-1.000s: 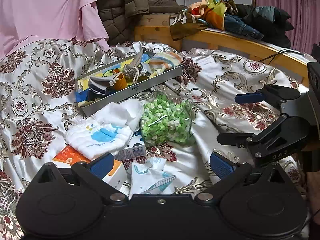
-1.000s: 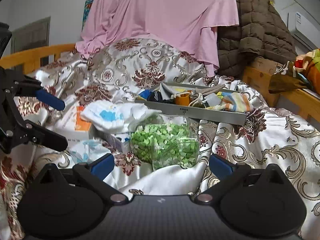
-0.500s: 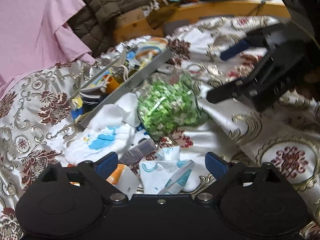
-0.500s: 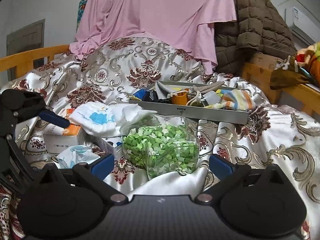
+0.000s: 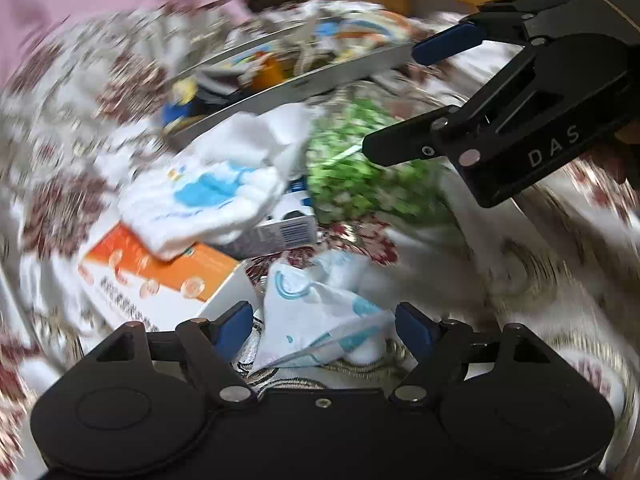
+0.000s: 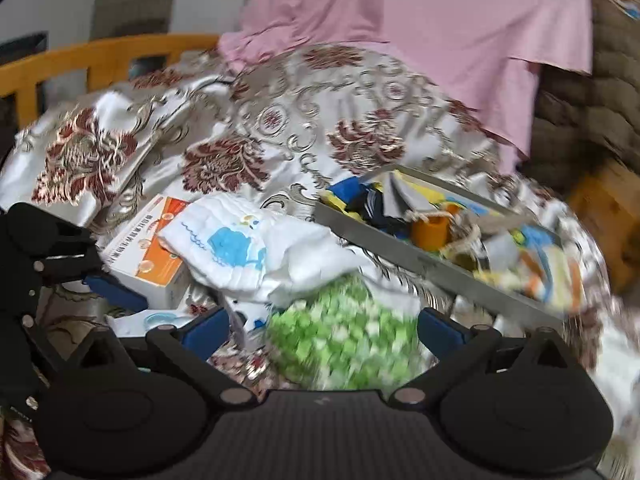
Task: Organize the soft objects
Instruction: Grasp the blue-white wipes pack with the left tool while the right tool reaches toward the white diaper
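We saw the orange-and-white box (image 5: 160, 280) far left on the bedspread (image 5: 560, 280), white cloth with blue print (image 5: 208, 196) draped over its corner. Left tool (image 5: 324, 326) was closing, its blue pads either side of a crumpled white-and-blue packet (image 5: 316, 316), not yet pressing it. Bag of green bits (image 5: 360, 176) lay mid-bed, just in front of the grey tray (image 5: 304, 84) of odds and ends. Right tool (image 6: 323, 326) was released, bag of green bits between its pads, untouched.
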